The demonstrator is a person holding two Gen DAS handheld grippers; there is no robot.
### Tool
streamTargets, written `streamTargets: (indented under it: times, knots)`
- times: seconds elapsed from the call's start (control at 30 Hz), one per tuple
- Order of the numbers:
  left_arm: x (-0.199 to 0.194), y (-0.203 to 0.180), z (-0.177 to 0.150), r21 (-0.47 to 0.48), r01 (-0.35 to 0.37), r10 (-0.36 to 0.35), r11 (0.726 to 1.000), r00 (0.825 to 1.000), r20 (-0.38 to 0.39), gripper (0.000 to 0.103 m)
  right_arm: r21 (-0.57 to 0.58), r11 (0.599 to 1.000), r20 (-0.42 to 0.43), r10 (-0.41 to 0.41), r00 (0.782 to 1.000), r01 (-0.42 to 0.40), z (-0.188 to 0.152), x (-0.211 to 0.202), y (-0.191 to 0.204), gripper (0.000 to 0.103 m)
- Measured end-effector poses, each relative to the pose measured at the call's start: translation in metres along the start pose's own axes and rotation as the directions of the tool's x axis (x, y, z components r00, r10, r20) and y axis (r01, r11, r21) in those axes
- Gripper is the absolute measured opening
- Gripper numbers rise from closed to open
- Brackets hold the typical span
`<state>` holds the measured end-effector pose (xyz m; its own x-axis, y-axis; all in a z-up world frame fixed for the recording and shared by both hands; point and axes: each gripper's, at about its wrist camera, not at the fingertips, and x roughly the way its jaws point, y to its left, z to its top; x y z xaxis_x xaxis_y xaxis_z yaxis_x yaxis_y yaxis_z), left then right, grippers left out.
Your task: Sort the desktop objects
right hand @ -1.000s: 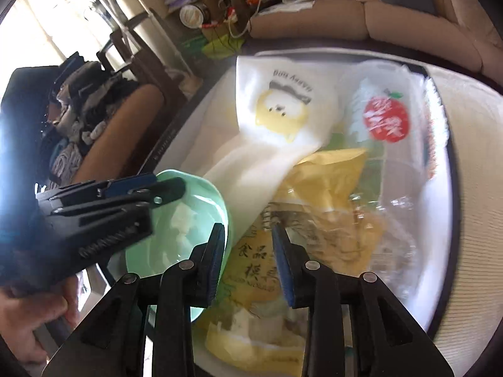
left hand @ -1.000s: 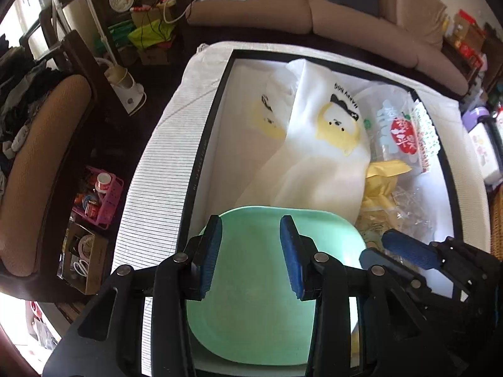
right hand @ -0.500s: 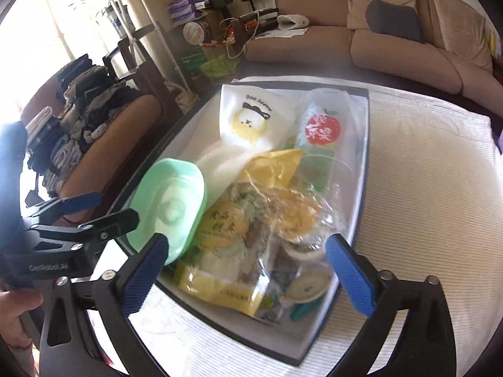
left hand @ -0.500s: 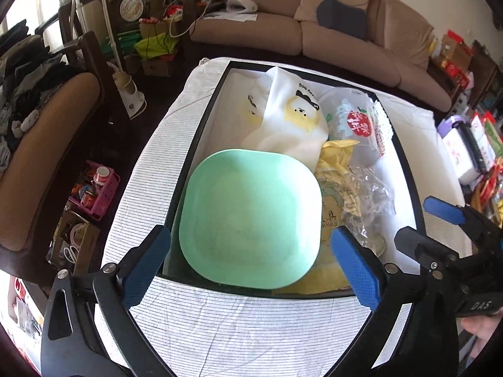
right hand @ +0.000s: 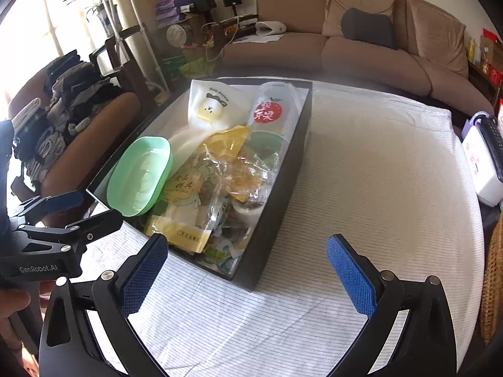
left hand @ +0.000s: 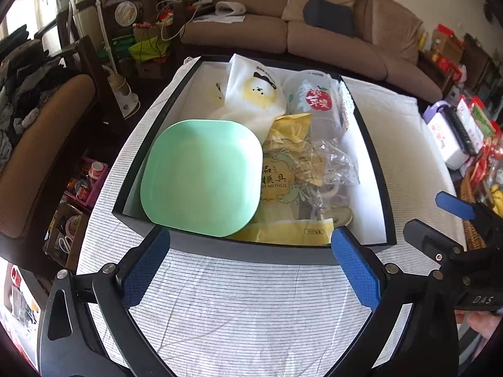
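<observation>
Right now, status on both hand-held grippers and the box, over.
Left hand-held gripper open, empty. Right hand-held gripper open, empty. Green plate and snack bags inside black box. Nothing in the way on striped cloth.

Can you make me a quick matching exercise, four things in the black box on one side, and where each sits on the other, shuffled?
Things:
1. green plate
2. white pouch with the yellow dog face
3. clear bag with the red apple label
4. yellow mould packet

Places:
A. far end, right side
B. near end, left side
C. directly right of the plate
D. far end, middle

Pairs: 1-B, 2-D, 3-A, 4-C
</observation>
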<state>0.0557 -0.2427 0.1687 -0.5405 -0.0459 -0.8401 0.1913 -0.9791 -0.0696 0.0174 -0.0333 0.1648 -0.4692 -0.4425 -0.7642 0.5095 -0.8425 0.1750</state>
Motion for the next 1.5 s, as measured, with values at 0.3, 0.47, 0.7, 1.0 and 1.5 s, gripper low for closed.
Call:
streamTargets:
  times: [0.3,0.47,0.7,1.0,1.5]
  knots:
    - [-0.007,-0.074,-0.015,0.064,0.031,-0.032,0.997,0.999,0.018,0.103,0.064,0.996,0.041,-0.063,0.997,0.06,-0.02,-0.04,-0.054,0.103]
    - [0.0,-0.13,-0.023,0.099,0.078,-0.081,0.992,0.996,0.031,0.103,0.089,0.987,0.047,-0.141,0.989,0.137,-0.035,-0.054,-0.097,0.103]
    - [0.015,-0.198,-0.033,0.135,0.134,-0.141,0.982,0.989,0.044,0.103,0.163,0.96,0.044,-0.238,0.97,0.228,-0.06,-0.063,-0.169,0.103]
    - [0.06,-0.238,-0.047,0.149,0.13,-0.136,0.98,0.99,0.028,0.103,0.199,0.936,-0.003,-0.295,0.955,0.29,-0.09,-0.039,-0.224,0.103]
    - [0.16,-0.253,-0.052,0.152,0.086,-0.082,0.985,0.996,-0.035,0.103,0.193,0.937,-0.033,-0.289,0.957,0.29,-0.104,0.023,-0.265,0.103]
